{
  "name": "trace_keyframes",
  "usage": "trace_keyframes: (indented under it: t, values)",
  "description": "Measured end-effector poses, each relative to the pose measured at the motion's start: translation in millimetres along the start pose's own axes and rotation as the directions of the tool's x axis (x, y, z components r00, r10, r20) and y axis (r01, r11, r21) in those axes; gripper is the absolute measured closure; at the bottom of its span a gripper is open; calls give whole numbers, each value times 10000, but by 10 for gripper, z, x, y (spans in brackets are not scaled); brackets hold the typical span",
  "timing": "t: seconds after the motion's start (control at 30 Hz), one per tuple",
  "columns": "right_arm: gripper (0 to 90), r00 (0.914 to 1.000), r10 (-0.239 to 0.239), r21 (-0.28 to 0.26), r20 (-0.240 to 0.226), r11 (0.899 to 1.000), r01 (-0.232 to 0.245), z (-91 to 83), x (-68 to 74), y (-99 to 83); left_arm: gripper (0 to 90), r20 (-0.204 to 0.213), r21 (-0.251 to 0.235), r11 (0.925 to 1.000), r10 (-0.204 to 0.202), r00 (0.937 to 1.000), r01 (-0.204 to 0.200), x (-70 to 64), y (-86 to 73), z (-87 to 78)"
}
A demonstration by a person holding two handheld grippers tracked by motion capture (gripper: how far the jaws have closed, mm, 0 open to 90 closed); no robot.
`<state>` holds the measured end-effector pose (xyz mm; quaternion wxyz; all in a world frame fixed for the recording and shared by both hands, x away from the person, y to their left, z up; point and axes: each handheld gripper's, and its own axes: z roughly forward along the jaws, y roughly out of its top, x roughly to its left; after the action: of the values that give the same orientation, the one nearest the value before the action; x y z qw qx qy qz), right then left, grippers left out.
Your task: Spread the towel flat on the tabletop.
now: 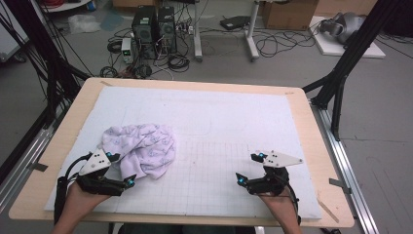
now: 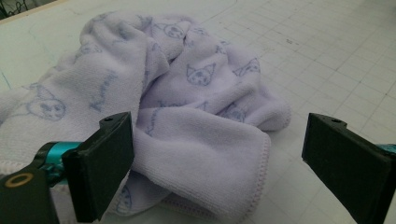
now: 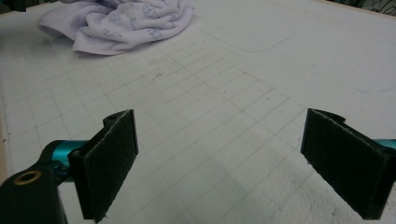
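A crumpled lilac towel (image 1: pixel 142 147) printed with small blue cat faces lies on the left half of the white gridded mat (image 1: pixel 219 122). My left gripper (image 1: pixel 121 168) is open at the towel's near edge, its jaws wide apart. In the left gripper view a folded, hemmed corner of the towel (image 2: pixel 201 154) lies between the jaws, and nothing is clamped. My right gripper (image 1: pixel 248 168) rests open over bare mat at the front right. In the right gripper view the towel (image 3: pixel 121 23) lies far off at the upper left.
The mat covers a wooden table (image 1: pixel 63 136) whose edge shows all round. Beyond the table's far edge the floor holds computer towers (image 1: pixel 153 29), tangled cables and a cardboard box (image 1: pixel 290 13). Black frame struts (image 1: pixel 350 53) stand at both sides.
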<state>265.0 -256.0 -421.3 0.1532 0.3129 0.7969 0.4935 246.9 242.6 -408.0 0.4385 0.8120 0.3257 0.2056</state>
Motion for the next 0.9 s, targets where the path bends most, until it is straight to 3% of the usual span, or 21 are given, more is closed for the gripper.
trace_keyframes:
  t: [0.9]
  values:
    - [101,9999,-97,-4,-71,10000,97,-5,45,6,111,179,-66,10000,32,9998,-31,-30,11,-19]
